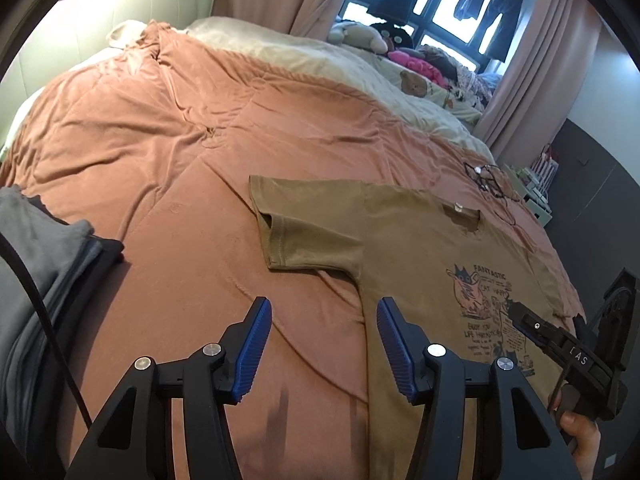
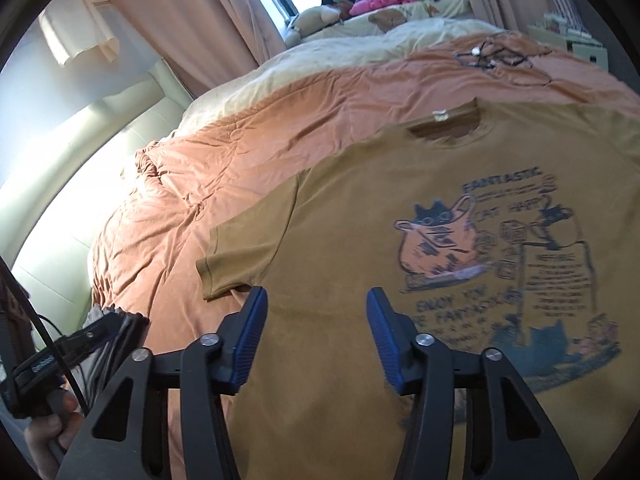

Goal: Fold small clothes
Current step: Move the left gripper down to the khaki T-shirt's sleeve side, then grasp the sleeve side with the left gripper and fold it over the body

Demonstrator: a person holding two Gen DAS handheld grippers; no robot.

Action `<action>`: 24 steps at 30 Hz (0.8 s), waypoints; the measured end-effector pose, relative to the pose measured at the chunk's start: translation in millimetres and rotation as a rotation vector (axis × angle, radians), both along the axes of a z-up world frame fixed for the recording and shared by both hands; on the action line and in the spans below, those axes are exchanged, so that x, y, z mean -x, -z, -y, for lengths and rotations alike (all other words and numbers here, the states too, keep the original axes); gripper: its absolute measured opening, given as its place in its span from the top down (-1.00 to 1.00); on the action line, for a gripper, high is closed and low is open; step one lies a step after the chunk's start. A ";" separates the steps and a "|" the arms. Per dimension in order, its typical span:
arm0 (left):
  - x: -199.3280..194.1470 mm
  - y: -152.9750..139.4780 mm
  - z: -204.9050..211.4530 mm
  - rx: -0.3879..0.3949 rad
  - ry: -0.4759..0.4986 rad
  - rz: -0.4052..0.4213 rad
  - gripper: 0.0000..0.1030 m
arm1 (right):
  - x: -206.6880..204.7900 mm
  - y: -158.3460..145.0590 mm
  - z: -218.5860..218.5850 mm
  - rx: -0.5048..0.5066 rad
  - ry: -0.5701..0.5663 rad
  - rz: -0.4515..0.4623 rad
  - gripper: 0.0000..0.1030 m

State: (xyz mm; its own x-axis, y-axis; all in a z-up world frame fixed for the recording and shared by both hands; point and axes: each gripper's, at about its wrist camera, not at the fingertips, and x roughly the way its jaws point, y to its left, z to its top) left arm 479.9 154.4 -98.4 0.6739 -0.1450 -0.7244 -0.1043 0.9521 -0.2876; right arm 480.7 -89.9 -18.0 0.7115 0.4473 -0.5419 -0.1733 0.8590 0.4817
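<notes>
A brown T-shirt (image 1: pixel 416 240) with a cat print lies flat, front up, on the orange bedspread (image 1: pixel 168 152). Its left sleeve (image 1: pixel 288 224) is spread out to the side. My left gripper (image 1: pixel 322 344) is open and empty, hovering over the shirt's left side edge below the sleeve. My right gripper (image 2: pixel 316 336) is open and empty above the shirt's lower front (image 2: pixel 352 240), left of the print (image 2: pixel 504 264). The right gripper also shows in the left wrist view (image 1: pixel 560 344) over the print, and the left gripper shows at the lower left of the right wrist view (image 2: pixel 84 340).
A pile of grey folded clothes (image 1: pixel 36 264) lies at the left of the bed. A tangle of black cable (image 1: pixel 488 182) lies beyond the shirt's collar. Cream bedding (image 1: pixel 328 64), stuffed toys (image 1: pixel 360 34) and curtains (image 1: pixel 532 64) are at the far end.
</notes>
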 end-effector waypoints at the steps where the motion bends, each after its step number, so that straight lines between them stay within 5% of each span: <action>1: -4.9 2.6 -1.6 0.002 0.000 -0.006 -0.11 | -6.0 1.3 -3.4 -0.007 -0.004 -0.003 0.12; 24: -134.3 108.6 -41.7 0.108 -0.142 -0.269 0.09 | -155.4 53.2 -67.5 -0.153 -0.161 -0.154 0.51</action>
State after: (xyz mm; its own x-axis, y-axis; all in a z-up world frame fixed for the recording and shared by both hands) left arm 614.2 196.0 -207.0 0.4794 -0.1487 -0.8649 -0.3201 0.8880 -0.3301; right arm 636.2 -22.3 -71.2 0.5385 0.6334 -0.5557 -0.2164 0.7414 0.6353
